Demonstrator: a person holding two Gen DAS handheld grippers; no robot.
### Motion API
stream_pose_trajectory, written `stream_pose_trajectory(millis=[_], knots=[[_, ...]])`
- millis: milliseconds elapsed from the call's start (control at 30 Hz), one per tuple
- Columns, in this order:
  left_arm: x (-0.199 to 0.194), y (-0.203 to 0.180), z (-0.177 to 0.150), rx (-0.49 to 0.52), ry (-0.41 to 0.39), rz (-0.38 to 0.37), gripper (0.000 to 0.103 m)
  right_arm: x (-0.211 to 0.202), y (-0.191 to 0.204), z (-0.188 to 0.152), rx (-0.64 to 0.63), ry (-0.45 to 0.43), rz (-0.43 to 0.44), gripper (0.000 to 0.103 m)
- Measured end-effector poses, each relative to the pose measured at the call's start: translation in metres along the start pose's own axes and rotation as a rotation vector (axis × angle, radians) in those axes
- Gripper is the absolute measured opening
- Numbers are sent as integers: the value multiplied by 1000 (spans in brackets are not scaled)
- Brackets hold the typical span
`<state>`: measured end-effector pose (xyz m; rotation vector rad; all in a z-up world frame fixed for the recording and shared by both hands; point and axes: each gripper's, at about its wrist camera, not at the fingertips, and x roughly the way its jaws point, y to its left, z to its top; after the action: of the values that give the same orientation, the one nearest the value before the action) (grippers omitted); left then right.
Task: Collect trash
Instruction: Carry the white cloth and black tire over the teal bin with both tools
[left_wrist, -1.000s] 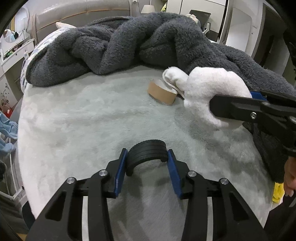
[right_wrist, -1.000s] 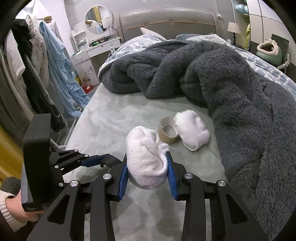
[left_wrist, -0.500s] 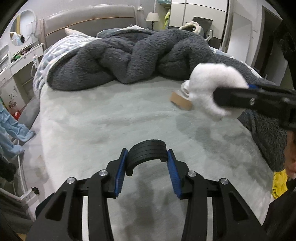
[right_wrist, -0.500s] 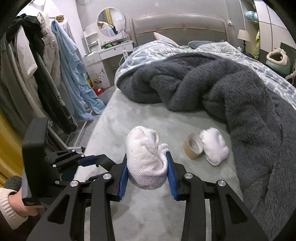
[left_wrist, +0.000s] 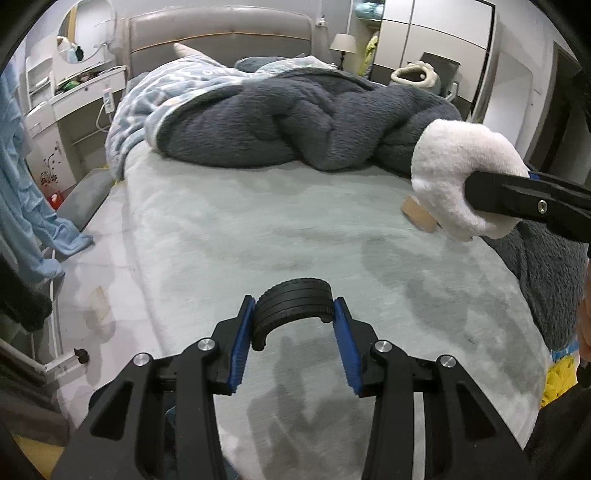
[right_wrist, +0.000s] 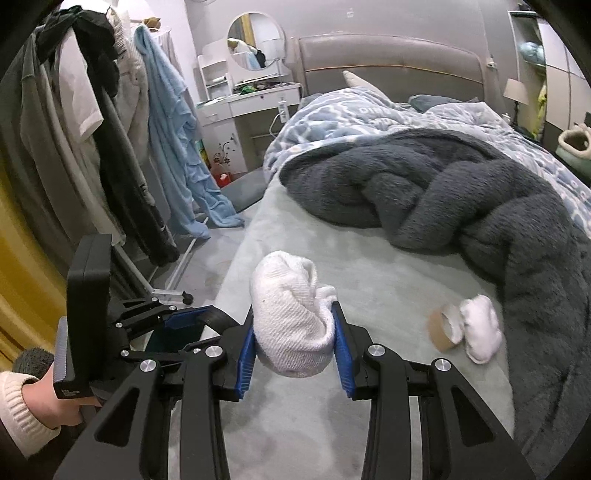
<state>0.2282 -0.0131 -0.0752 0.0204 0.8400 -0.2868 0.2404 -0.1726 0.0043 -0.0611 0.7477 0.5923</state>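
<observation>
Both tools pulled back from tape roll (right_wrist: 443, 328); right tool (right_wrist: 294, 341) clamps sock (right_wrist: 291, 314), left tool (left_wrist: 294, 328) clamps black ring (left_wrist: 291, 304).

I count two balled white terry socks: one (right_wrist: 291, 321) up off the bed, one (right_wrist: 480, 332) lying on it. One brown cardboard tape roll (right_wrist: 441, 330). One curved black ribbed rubber piece (left_wrist: 291, 304). One dark grey fluffy blanket (right_wrist: 480, 195), one blue patterned quilt (right_wrist: 351, 118). Two black two-finger grippers (left_wrist: 293, 345) (right_wrist: 293, 349).

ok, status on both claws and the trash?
Left claw shut on ribbed black half-ring. Right claw shut on balled white sock. Brown tape roll, second white sock on bed. Nothing blocking.
</observation>
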Motion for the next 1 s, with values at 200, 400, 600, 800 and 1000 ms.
stream_pose_trajectory(millis=[200, 400, 600, 800, 1000], knots=[[-7, 31, -7, -51, 19, 21, 45, 15, 24, 10, -23, 12, 27, 38], [-11, 60, -16, -101, 50, 53, 45, 26, 53, 19, -55, 22, 52, 38], [-12, 95, -30, -174, 105, 81, 45, 40, 74, 24, -73, 35, 74, 38], [-12, 123, -44, -232, 147, 96, 45, 58, 98, 25, -98, 59, 95, 38], [-10, 148, -58, -277, 196, 108, 45, 74, 115, 26, -120, 80, 120, 38]])
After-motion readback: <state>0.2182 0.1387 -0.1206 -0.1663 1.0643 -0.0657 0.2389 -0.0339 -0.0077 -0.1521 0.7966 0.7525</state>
